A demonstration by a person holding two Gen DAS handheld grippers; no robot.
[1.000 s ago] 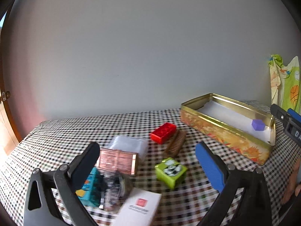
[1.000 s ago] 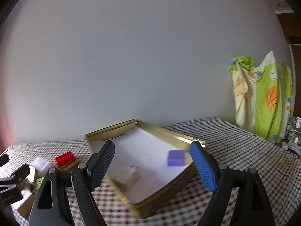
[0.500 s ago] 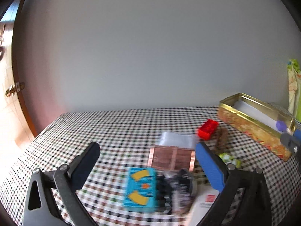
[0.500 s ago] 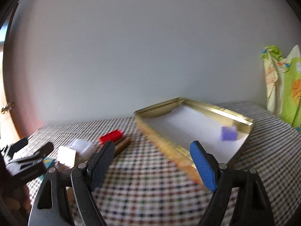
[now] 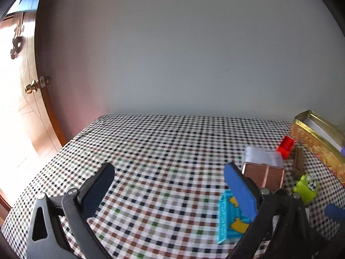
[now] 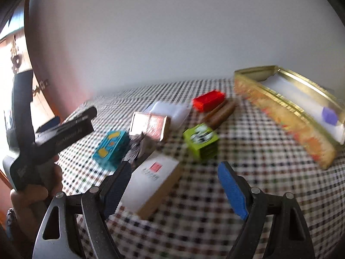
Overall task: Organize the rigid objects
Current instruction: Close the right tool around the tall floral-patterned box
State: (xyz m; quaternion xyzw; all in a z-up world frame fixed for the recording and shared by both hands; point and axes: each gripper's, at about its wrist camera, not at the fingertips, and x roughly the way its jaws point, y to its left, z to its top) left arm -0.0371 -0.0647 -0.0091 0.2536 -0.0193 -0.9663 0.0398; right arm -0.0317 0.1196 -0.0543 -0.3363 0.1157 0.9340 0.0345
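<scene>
My left gripper [image 5: 170, 185] hangs open over bare checked cloth, left of the pile; its blue finger [image 5: 239, 187] hides part of a teal box [image 5: 226, 215]. My right gripper [image 6: 174, 187] is open and empty above the pile, with a white box [image 6: 151, 179] just ahead of its left finger. Beyond lie the teal box [image 6: 111, 149], a copper box [image 6: 149, 125], a green cube [image 6: 201, 139], a red brick [image 6: 208, 102] and a brown comb [image 6: 220, 114]. The gold tin [image 6: 286, 116] at right holds a purple block [image 6: 329, 116].
A clear plastic bag [image 6: 170, 110] lies behind the copper box, and a dark crumpled item [image 6: 135, 149] beside the teal box. A hand [image 6: 32, 196] holds the left tool at far left. A door with a brass knob [image 5: 35, 85] stands past the table's left edge.
Both views swung left. The left gripper moved off the pile to bare cloth. The right gripper left the tin, tipped down and now looks over the pile. Both stayed open.
</scene>
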